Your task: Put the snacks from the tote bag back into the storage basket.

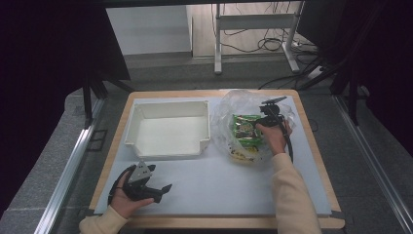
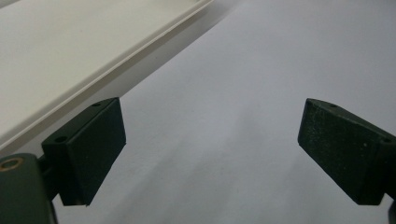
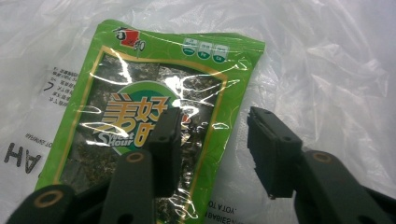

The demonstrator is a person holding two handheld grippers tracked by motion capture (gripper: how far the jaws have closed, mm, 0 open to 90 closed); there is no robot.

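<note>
Cream sleeves on both arms; the black left gripper [image 1: 163,190] carries a grey three-cornered plate, the black right gripper [image 1: 272,103] trails a cable.

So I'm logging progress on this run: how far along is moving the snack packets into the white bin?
Nothing looks done: the white bin is empty. In hand, the right gripper hangs open over a green seaweed snack packet lying on the clear plastic bag, one jaw over it, not clamped. The left gripper rests open near the bin. Grasping and transferring the packets remain.
</note>
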